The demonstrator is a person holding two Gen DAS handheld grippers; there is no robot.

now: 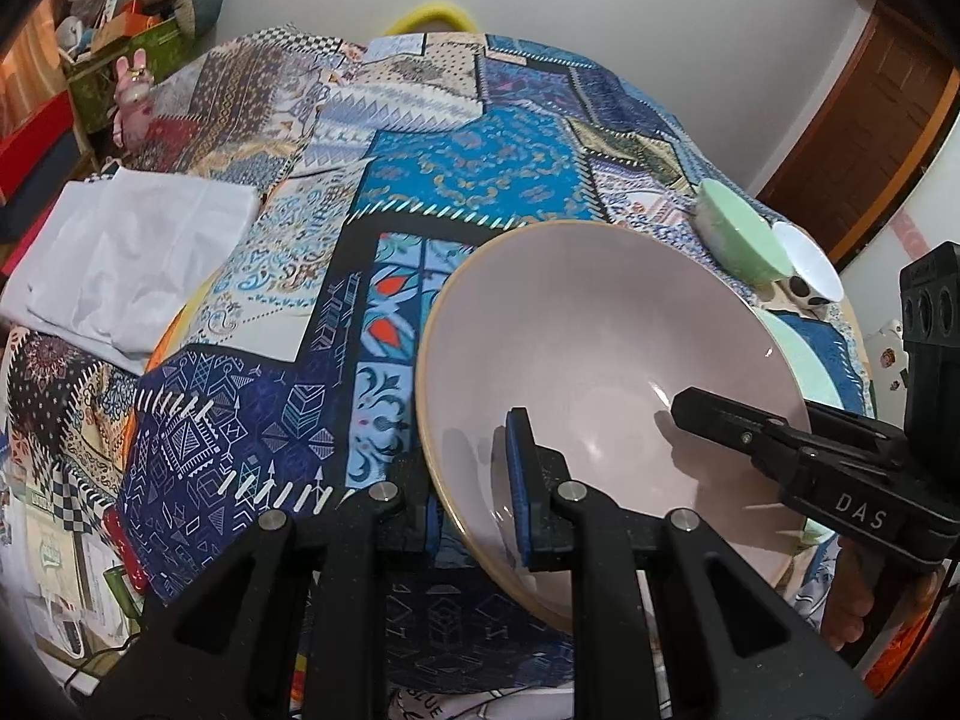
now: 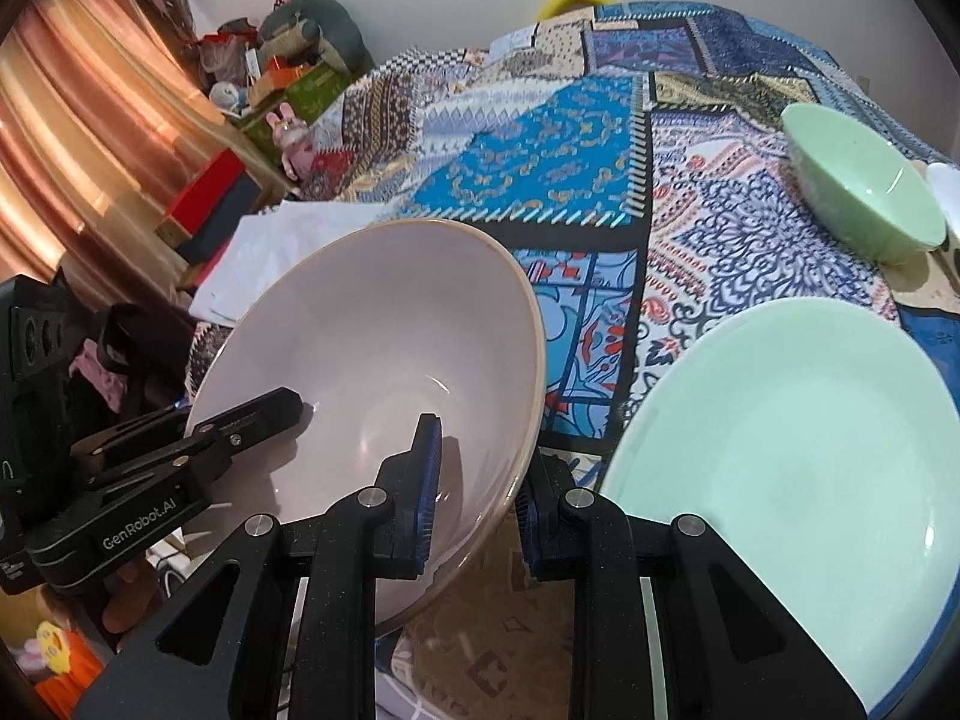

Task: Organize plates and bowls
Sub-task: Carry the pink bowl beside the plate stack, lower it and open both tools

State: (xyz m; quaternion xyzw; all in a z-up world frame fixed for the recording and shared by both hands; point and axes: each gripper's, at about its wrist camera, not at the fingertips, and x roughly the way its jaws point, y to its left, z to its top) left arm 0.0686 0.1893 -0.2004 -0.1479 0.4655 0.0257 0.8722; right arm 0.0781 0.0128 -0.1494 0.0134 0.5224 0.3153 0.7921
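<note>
A large pale pink bowl with a tan rim is held tilted above the patterned tablecloth; it also shows in the right wrist view. My left gripper is shut on its near-left rim, one pad inside, one outside. My right gripper is shut on its opposite rim, and shows in the left wrist view. A pale green plate lies on the table right of the bowl. A small green bowl stands behind it.
A white cup with dark spots stands beside the small green bowl. A folded white cloth lies at the table's left. Shelves with boxes and toys stand at the far left by a wall.
</note>
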